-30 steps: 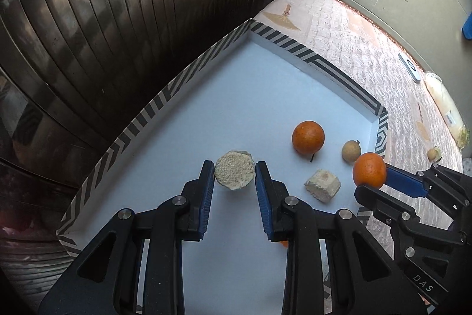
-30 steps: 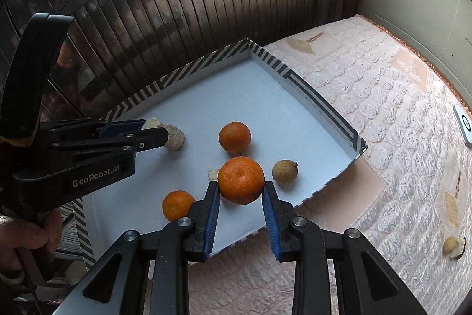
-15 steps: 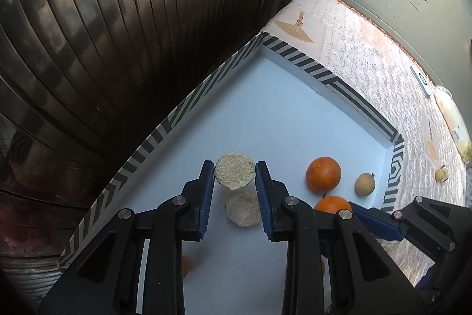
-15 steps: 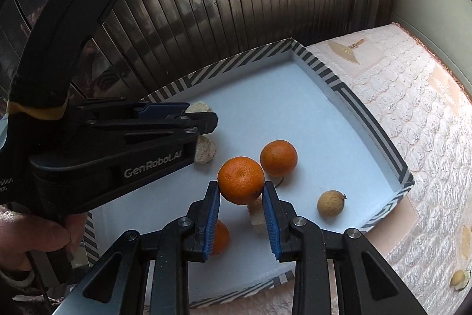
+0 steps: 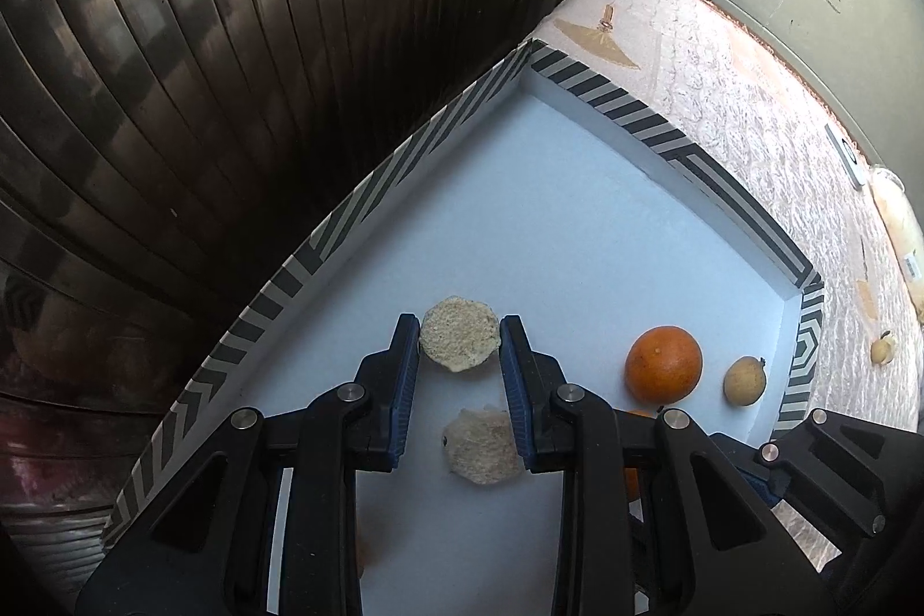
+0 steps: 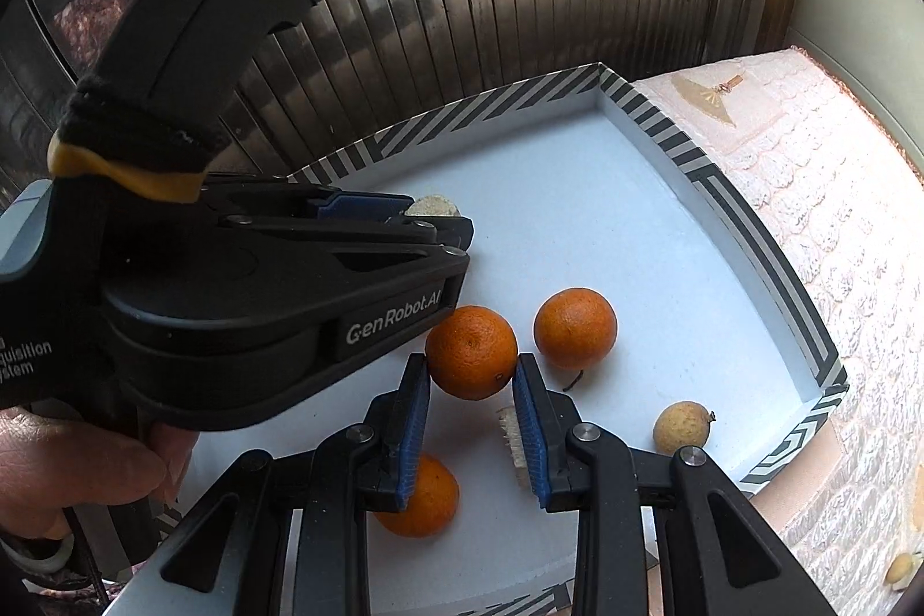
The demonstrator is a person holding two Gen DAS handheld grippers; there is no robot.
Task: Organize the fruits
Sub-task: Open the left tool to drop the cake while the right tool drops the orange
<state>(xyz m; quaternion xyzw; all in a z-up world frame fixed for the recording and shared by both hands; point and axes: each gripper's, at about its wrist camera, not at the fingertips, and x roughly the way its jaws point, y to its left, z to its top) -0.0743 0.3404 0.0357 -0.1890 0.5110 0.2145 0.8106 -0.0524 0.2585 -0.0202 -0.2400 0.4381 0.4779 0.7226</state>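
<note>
- The left gripper (image 5: 460, 350) squeezes a round, rough, beige fruit slice (image 5: 459, 342) over the white tray with a striped rim (image 5: 369, 206).
- Another pale rough slice (image 5: 482, 445) lies just below its fingers.
- The right gripper (image 6: 470, 368) squeezes a round orange tangerine (image 6: 470, 351).
- A second tangerine (image 6: 574, 327) sits just right of it, a third (image 6: 424, 497) below its left finger, and a small tan fruit (image 6: 681, 427) farther right.

- tray (image 5: 577, 223): white floor, black-and-white striped rim
- three oranges (image 6: 574, 327): orange
- small round fruit (image 6: 681, 426): tan
- gripper pads (image 6: 417, 420): blue
- quilted cover (image 6: 820, 189): pale pink
</note>
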